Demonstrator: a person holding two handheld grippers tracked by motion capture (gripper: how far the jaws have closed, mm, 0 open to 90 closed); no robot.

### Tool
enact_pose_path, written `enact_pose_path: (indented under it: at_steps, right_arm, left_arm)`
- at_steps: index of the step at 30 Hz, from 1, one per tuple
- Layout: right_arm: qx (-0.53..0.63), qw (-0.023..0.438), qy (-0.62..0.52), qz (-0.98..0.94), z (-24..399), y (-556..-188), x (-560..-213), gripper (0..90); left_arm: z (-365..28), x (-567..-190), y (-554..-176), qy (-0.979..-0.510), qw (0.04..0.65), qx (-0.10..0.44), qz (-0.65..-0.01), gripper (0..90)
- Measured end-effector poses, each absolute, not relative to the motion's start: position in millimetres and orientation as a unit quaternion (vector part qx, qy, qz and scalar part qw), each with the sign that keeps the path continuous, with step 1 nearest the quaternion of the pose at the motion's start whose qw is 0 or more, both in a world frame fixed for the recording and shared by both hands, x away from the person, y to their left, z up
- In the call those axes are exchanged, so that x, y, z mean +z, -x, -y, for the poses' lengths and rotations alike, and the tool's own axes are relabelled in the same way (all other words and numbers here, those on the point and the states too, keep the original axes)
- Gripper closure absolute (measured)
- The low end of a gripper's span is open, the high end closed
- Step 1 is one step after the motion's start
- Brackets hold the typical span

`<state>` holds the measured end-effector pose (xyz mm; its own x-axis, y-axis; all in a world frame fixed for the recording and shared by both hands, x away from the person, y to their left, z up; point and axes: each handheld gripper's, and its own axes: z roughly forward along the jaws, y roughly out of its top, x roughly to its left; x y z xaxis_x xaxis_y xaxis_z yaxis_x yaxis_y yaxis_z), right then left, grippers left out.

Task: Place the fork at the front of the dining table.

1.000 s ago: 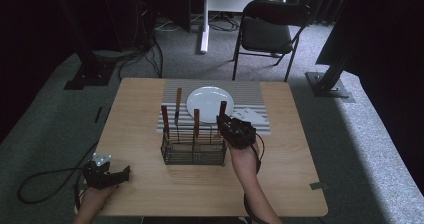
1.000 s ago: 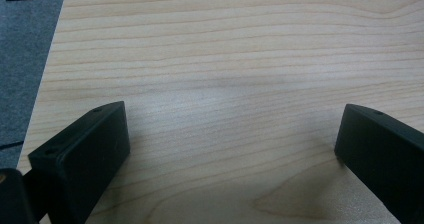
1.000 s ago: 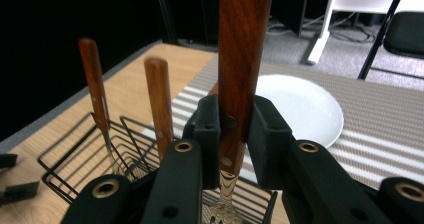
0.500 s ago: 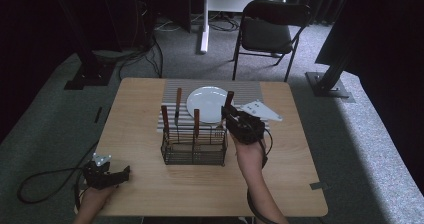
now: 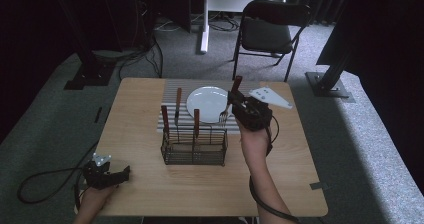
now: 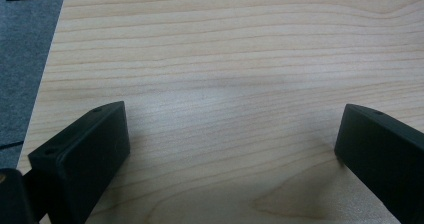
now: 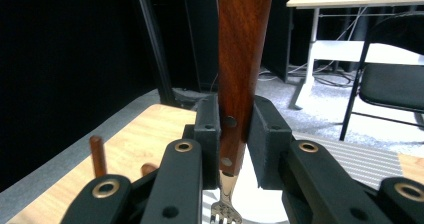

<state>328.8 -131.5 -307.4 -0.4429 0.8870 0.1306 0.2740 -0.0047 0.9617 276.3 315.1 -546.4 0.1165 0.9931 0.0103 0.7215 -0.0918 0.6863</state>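
The right tool (image 5: pixel 239 104) is clamped on the wooden-handled fork (image 5: pixel 230 100), long axis upright, tines down, with the white plate (image 5: pixel 206 103) at 9 o'clock; the left tool (image 5: pixel 114 175) rests open and empty on the bench (image 5: pixel 280 169)

My right tongs (image 7: pixel 235 134) clamp a wooden-handled fork (image 7: pixel 242 59) upright, tines down over the white plate (image 7: pixel 265 204), counter (image 7: pixel 135 134) beneath.
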Motion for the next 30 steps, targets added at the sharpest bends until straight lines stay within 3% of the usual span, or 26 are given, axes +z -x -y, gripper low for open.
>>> enact_pose_path:
  at_steps: [12, 30]
  right_arm:
    - [0.524, 0.302, -0.477, -0.637, 144.4, -359.7, -309.1, 76.0]
    - [0.444, 0.302, -0.545, -0.644, 169.5, -410.8, -368.4, 76.0]
  left_arm:
    - [-315.1, -546.4, -276.3, -0.696, 0.273, 0.249, -0.616, 0.9]
    - [-315.1, -546.4, -276.3, -0.696, 0.272, 0.249, -0.616, 0.8]
